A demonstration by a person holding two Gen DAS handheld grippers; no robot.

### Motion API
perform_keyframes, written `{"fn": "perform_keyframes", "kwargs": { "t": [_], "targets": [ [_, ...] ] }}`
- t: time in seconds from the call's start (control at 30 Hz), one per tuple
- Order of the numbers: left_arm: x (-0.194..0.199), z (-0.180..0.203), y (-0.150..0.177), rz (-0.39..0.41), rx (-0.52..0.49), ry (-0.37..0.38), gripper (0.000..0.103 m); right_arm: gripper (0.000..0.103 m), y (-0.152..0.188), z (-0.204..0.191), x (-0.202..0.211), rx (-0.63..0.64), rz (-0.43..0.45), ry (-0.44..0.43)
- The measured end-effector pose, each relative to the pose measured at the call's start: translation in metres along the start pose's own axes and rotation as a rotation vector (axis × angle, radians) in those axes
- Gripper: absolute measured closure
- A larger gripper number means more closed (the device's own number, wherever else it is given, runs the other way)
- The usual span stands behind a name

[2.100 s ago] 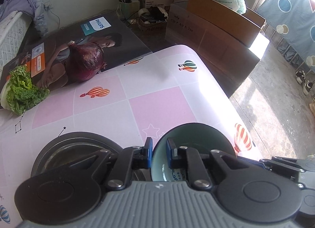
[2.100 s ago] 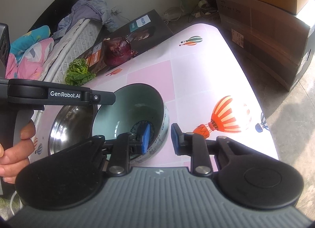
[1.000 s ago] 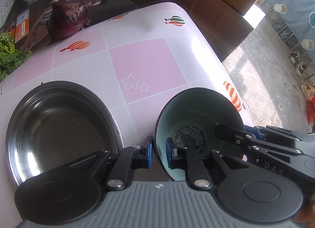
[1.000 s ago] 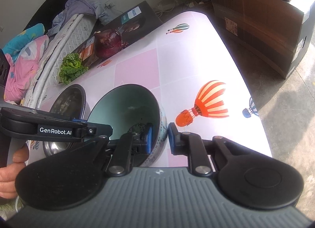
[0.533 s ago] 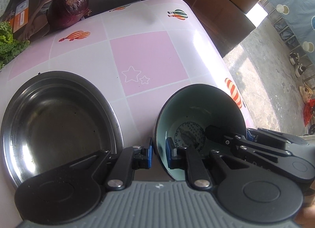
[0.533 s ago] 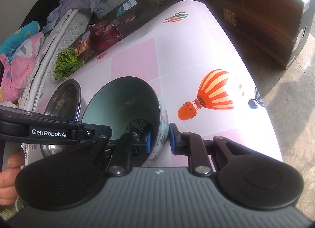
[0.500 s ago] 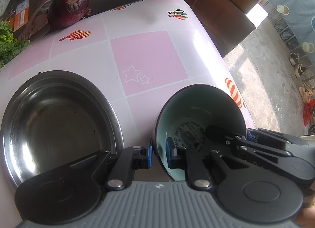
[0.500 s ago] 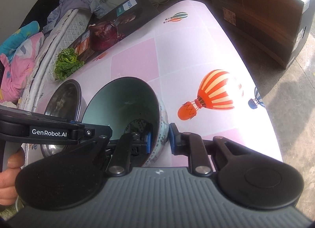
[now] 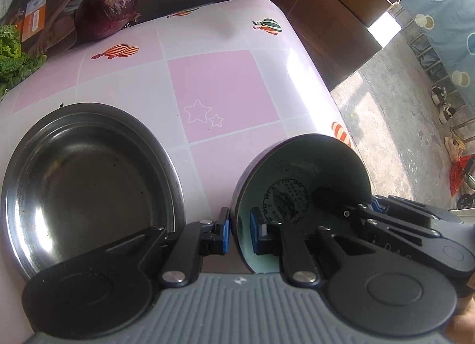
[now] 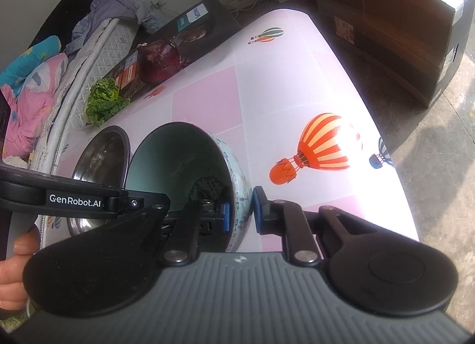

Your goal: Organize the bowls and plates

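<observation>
Since half a second ago, little moves: I keep both grippers, left (image 9: 239, 232) and right (image 10: 240, 214), narrowly clamped on the bowl (image 9: 299, 195) rim, lower centre, beside the pan (image 9: 86, 177), not stacked.

A lived-in home: balloon-print tablecloth (image 10: 297, 82), bedding (image 10: 32, 76), cardboard boxes (image 10: 400, 17), shoes (image 9: 442, 103)

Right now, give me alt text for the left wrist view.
The left gripper pinches the near rim of a pale green bowl, tilted above a pink checked table. A steel basin sits left; the right gripper grips the bowl's far side.
</observation>
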State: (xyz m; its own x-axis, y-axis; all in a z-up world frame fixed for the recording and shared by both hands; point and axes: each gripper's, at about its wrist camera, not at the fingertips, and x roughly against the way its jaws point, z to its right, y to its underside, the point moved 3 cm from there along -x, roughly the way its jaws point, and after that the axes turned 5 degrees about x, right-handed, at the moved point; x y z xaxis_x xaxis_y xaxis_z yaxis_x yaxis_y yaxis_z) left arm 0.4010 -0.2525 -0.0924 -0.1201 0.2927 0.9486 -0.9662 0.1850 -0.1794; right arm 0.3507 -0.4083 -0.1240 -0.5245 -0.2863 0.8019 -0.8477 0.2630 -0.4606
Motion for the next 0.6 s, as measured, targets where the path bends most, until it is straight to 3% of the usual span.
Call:
{"fn": "perform_keyframes", "kwargs": {
  "t": [0.37,0.6],
  "targets": [
    [0.040,-0.007,-0.001,0.069,0.012,0.052,0.088,0.089,-0.019,-0.026,0.031,0.036,0.061,0.000],
    [0.082,-0.049,0.003,0.131,0.068,0.042,0.088,0.089,-0.036,-0.077,0.027,0.097,0.061,-0.042]
  ]
}}
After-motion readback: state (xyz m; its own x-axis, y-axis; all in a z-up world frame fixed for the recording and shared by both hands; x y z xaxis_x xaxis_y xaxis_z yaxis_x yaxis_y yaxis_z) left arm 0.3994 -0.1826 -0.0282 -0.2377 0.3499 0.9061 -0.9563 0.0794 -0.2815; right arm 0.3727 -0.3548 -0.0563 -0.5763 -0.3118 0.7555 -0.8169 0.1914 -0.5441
